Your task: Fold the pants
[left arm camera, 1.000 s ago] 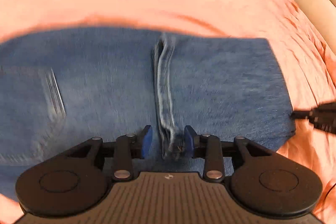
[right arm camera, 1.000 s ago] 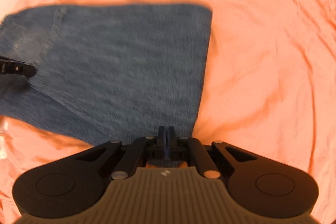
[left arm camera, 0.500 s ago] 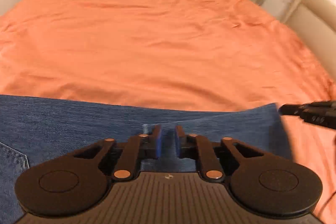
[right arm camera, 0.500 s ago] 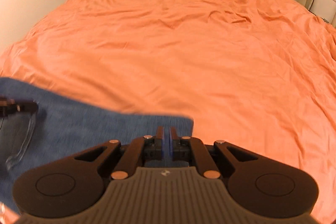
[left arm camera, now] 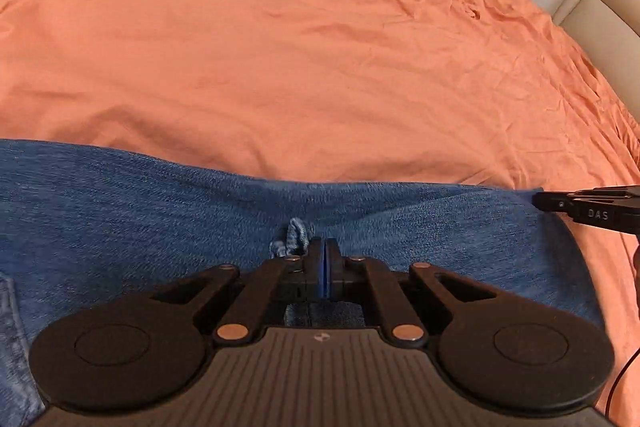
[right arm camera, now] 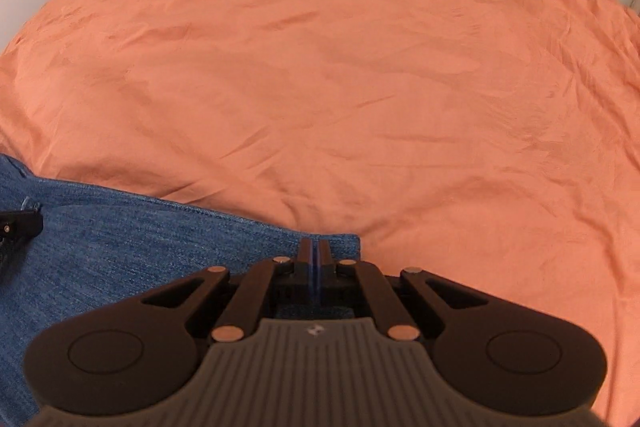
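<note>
Both fingers of the left gripper [left arm camera: 325, 255] have just closed on the blue denim pants [left arm camera: 160, 211] beside a frayed seam; the right gripper [right arm camera: 314, 254] clamps the cloth's right corner. Pants lie on the near wrinkled orange bedsheet [left arm camera: 300, 47].
</note>
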`<state>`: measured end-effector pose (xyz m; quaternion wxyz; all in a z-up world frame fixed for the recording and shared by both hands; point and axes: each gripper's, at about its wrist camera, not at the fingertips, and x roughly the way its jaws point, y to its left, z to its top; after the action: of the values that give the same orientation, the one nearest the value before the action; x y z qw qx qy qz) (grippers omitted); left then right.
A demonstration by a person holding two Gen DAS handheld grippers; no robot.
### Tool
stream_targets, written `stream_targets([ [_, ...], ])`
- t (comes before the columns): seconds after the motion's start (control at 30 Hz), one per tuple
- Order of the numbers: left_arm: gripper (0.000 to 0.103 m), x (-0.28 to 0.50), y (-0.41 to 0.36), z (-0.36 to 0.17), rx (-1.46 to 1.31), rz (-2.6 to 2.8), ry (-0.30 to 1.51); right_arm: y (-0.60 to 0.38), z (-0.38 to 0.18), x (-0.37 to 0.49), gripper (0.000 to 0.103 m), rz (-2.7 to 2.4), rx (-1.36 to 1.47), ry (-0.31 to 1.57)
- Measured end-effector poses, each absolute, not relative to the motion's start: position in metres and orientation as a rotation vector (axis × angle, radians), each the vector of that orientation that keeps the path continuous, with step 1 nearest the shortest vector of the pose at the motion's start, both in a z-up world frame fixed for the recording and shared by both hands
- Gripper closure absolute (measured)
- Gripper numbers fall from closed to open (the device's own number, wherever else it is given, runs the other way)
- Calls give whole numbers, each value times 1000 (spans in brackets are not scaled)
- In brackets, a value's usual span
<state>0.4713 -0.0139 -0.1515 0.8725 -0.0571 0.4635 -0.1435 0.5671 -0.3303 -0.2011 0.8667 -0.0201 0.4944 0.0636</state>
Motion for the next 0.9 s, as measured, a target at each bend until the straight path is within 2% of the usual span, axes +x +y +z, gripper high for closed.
stream_targets([
  [0.07,94,455,-12,-139,-105,-314,945,-331,-184,554,100,136,-49,1008],
  [0.1,90,446,-11,-133,-92,-324,936,-334,-173,542,100,151,-49,994],
  [0.3,82,392,30,-97,-53,-298,889,-316,-138,483,99,312,-162,993],
  [0.37,77,381,53,-84,-54,-243,885,-304,-129,468,90,375,-192,981],
  [0.4,73,374,68,-78,-65,-213,885,-297,-124,462,88,408,-206,972],
  [0.47,71,363,98,-68,-94,-163,884,-279,-115,450,85,474,-238,947],
  [0.6,53,340,170,-50,-198,-51,849,-237,-103,439,82,610,-304,903],
  [0.7,50,324,224,-46,-331,29,803,-202,-101,434,80,702,-385,874],
  [0.77,44,315,255,-51,-429,74,764,-181,-102,436,80,755,-433,870],
  [0.83,33,308,279,-64,-529,129,721,-162,-106,439,78,791,-483,865],
  [0.9,31,305,297,-82,-607,185,695,-147,-112,443,73,821,-518,867],
])
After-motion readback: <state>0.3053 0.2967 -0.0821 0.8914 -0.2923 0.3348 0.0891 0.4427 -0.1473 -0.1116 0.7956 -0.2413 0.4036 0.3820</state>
